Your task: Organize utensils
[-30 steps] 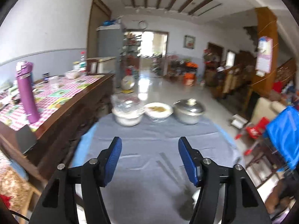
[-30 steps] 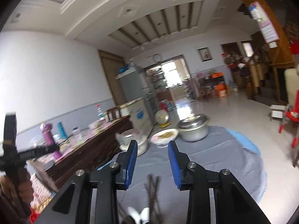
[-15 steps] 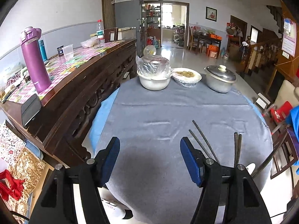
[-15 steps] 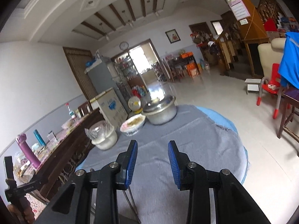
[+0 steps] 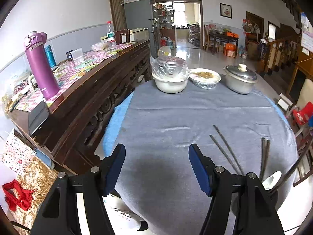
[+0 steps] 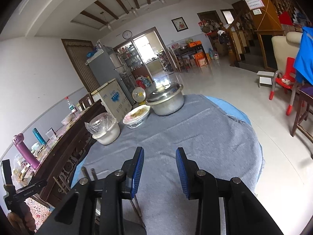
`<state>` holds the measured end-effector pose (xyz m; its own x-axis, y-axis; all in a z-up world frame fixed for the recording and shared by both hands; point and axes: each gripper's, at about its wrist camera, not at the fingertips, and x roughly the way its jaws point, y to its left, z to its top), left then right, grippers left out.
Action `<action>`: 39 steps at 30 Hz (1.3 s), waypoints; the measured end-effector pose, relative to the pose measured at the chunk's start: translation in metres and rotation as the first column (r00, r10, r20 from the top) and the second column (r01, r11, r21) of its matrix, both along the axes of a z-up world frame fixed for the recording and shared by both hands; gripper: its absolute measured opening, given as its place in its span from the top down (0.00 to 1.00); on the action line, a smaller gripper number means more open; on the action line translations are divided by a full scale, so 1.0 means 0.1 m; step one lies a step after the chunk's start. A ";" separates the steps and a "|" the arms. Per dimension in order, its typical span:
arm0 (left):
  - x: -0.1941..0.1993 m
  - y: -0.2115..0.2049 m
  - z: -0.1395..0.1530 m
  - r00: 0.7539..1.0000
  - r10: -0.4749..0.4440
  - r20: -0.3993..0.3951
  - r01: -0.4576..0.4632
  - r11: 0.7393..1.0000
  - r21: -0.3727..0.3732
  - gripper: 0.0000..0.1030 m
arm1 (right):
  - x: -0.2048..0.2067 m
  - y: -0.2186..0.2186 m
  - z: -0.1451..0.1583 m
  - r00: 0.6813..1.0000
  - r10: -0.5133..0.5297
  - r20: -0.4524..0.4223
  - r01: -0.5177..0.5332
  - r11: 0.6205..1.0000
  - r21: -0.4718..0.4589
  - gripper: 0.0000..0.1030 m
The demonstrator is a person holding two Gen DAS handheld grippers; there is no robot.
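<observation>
Now both hand-held grippers have tipped down from the room toward the counter point(image 5: 176, 113), bringing the chopsticks point(image 5: 225, 146) and a white spoon point(image 5: 272, 180) into the left wrist view. The left hand-held gripper point(image 5: 156, 166) hangs wide and empty beside the chopsticks, while the right hand-held gripper point(image 6: 159, 168) stands narrower, also empty. Judging by this, sorting has not begun and a first pick looks close.

Two pairs of dark chopsticks point(image 5: 225, 146) lie flat near a white spoon point(image 5: 271, 180) on the grey cloth.
</observation>
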<state>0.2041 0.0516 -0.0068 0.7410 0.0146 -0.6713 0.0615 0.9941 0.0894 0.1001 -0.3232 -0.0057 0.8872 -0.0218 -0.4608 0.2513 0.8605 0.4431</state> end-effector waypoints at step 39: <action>0.36 -0.12 -0.51 0.989 0.024 -0.144 -0.016 0.998 0.057 0.34 | 0.36 -0.06 -0.67 0.979 0.084 -0.187 -0.058 0.988 0.142 0.65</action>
